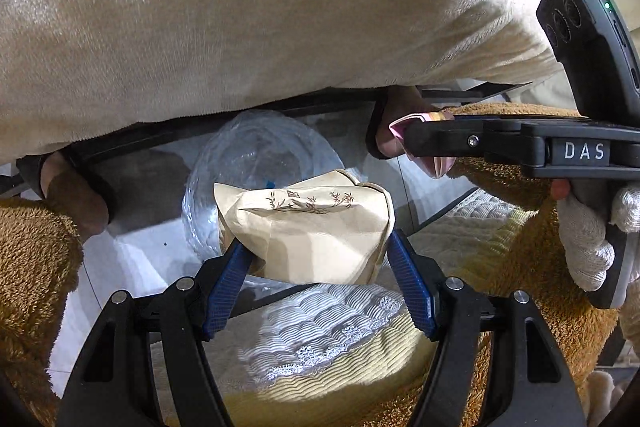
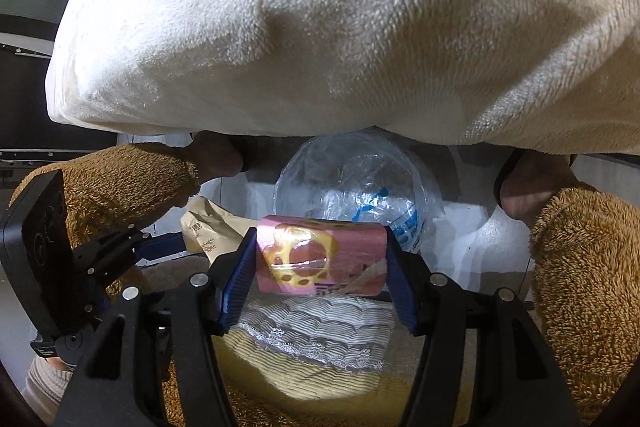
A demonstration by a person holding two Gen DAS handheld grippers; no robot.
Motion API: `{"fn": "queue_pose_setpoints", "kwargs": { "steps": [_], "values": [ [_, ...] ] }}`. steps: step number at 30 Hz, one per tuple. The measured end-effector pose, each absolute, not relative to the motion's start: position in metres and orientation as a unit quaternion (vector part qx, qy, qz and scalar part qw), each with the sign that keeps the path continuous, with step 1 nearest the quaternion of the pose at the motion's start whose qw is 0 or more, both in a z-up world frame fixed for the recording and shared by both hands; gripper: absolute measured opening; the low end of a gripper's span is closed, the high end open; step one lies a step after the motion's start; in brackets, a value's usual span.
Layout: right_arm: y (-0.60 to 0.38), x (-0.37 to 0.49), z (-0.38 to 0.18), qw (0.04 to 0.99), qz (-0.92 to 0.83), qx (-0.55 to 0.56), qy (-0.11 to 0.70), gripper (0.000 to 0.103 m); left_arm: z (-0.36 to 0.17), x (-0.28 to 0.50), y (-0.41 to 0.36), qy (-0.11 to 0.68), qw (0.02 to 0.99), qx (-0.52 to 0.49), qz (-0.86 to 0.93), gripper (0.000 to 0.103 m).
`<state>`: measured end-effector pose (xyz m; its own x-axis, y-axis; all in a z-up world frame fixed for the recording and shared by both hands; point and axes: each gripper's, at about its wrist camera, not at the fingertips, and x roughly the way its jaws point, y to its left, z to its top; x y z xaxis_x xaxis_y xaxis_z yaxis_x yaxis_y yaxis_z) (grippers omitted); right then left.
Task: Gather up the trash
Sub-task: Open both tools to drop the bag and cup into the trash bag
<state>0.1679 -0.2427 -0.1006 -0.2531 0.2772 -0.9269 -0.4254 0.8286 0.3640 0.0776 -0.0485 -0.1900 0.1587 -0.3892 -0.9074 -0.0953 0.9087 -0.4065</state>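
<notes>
Left gripper (image 1: pixel 318 263): its blue pads are clamped on a crumpled tan paper wrapper (image 1: pixel 308 231), one pad at each side of it; it points steeply down, and the wrapper hangs over the near rim of the lined bin.
Right gripper (image 2: pixel 320 263): pressed closed on a pink snack packet (image 2: pixel 320 257), pads flat against its two short ends; the packet hangs level just in front of the lined bin.
Cream fleece garment (image 2: pixel 320 27): the largest thing in both views, bulging over the top half of each picture and overhanging the far side of the lined bin.
Brown fleece legs (image 2: pixel 584 287): one on each side of the lined bin, with a bare foot (image 2: pixel 218 155) in a dark slipper showing at each leg's end, beside the bin.
Lined bin (image 2: pixel 352 183): a round container with a clear plastic liner bearing blue print, standing on a pale floor between the two feet, open mouth towards the cameras.
Yellow ribbed cushion (image 1: pixel 344 367): nearer the cameras than the lined bin, below both held items, with a white lace cover (image 1: pixel 320 323) lying over it.
White knit glove (image 1: pixel 588 239): on the hand around the right gripper's handle, seen from the left wrist camera, right of the lined bin.
</notes>
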Motion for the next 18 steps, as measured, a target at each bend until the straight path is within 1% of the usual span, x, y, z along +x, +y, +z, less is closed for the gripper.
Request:
{"fn": "queue_pose_setpoints", "kwargs": {
  "steps": [4,6,8,10,18],
  "values": [
    [-0.2429,0.1691,-0.1016,0.607,0.288,-0.044,0.739,0.060,-0.1934,0.0781,-0.0492,0.648,0.730,-0.192,-0.099,0.070],
    [-0.2451,0.1702,-0.1010,0.608,0.291,-0.042,0.738,0.060,-0.1955,0.0786,-0.0505,0.652,0.729,-0.186,-0.093,0.077],
    [-0.2464,0.1711,-0.1015,0.605,0.291,-0.035,0.741,0.068,-0.1930,0.0797,-0.0507,0.653,0.733,-0.175,-0.082,0.079],
    [-0.2469,0.1717,-0.1010,0.606,0.292,-0.033,0.740,0.068,-0.1931,0.0802,-0.0512,0.654,0.731,-0.175,-0.084,0.081],
    [-0.2477,0.1736,-0.0960,0.618,0.293,-0.043,0.728,0.068,-0.1943,0.0799,-0.0510,0.654,0.731,-0.173,-0.084,0.082]
  ]
}}
